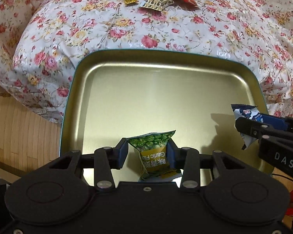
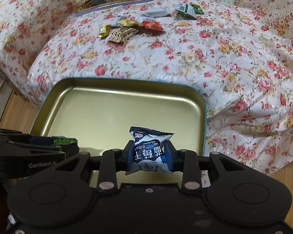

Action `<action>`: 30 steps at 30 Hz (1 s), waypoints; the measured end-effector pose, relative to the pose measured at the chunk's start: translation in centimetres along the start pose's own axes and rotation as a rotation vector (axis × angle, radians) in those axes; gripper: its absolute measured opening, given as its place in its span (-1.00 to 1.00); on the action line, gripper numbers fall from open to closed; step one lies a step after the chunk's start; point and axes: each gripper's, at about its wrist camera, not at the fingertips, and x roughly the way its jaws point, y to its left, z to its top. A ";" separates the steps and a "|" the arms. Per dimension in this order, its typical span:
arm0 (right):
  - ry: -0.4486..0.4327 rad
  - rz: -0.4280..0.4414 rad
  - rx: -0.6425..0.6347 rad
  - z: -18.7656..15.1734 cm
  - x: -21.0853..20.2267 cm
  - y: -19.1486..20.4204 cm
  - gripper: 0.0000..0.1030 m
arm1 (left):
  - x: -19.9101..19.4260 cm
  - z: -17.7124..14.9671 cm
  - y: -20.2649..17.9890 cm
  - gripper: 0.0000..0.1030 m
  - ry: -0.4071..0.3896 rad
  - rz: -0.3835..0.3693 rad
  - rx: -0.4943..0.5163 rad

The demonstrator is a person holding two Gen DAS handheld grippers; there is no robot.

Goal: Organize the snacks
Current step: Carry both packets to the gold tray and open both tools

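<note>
Tray (image 1: 76,89), gold inside, lies before us on the flowered cloth (image 1: 185,33). Over it our left gripper (image 1: 148,153) pinches a green snack packet (image 1: 153,152), our right gripper (image 2: 150,156) a blue-white packet (image 2: 149,148). Loose snacks (image 2: 127,29) lie beyond the tray.

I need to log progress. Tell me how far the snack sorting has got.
Done: nothing shows in the gold tray yet. In hand: the left gripper holds a green packet and the right gripper a blue-white packet, both over the tray. Left: about seven loose snacks lie on the floral cloth.
</note>
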 end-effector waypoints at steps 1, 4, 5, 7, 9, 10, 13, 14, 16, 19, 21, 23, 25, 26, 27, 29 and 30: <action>0.003 0.001 -0.002 -0.2 0.1 0.0 -0.33 | 0.0 -0.1 0.0 -0.05 0.000 0.001 -0.003; 0.006 0.001 -0.010 -0.9 0.2 0.2 -0.33 | -0.1 -0.8 -0.1 -0.04 -0.007 0.007 -0.012; 0.005 0.001 -0.012 -1.1 0.2 0.3 -0.33 | -0.1 -0.9 -0.1 -0.04 -0.008 0.009 -0.014; 0.004 0.002 -0.015 -1.6 0.1 0.3 -0.33 | -0.2 -1.2 0.0 -0.04 -0.012 0.013 -0.020; 0.001 0.002 -0.015 -2.0 0.0 0.4 -0.33 | -0.2 -1.5 0.1 -0.04 -0.014 0.016 -0.029; -0.001 0.002 -0.016 -2.2 0.0 0.4 -0.33 | -0.2 -1.6 0.1 -0.04 -0.015 0.018 -0.033; -0.010 0.002 -0.013 -2.7 -0.3 0.3 -0.33 | -0.2 -1.9 0.0 -0.04 -0.021 0.026 -0.040; -0.012 0.003 -0.012 -2.8 -0.4 0.3 -0.33 | -0.3 -2.1 0.0 -0.04 -0.022 0.027 -0.042; -0.016 0.003 -0.010 -2.9 -0.6 0.3 -0.33 | -0.3 -2.2 -0.1 -0.03 -0.024 0.029 -0.045; -0.018 0.005 -0.008 -3.0 -0.7 0.2 -0.33 | -0.3 -2.4 -0.3 -0.01 -0.037 0.048 -0.040; -0.016 0.005 -0.008 -3.0 -0.7 0.3 -0.33 | -0.4 -2.5 -0.3 0.04 -0.045 0.052 -0.041; -0.013 0.000 -0.011 -2.9 -0.5 0.4 -0.33 | -0.5 -2.5 -0.2 0.09 -0.046 0.042 -0.048; -0.011 -0.005 -0.012 -3.0 -0.4 0.4 -0.33 | -0.5 -2.5 0.0 0.10 -0.048 0.036 -0.060; -0.009 -0.005 -0.011 -3.0 -0.4 0.4 -0.33 | -0.5 -2.6 0.1 0.10 -0.051 0.035 -0.067; -0.007 -0.003 -0.010 -3.0 -0.4 0.4 -0.33 | -0.5 -2.6 0.2 0.10 -0.053 0.035 -0.073; -0.004 -0.002 -0.009 -3.0 -0.4 0.3 -0.32 | -0.6 -2.8 0.3 0.11 -0.061 0.040 -0.084; -0.003 -0.001 -0.009 -3.0 -0.4 0.3 -0.32 | -0.6 -2.9 0.4 0.11 -0.066 0.044 -0.088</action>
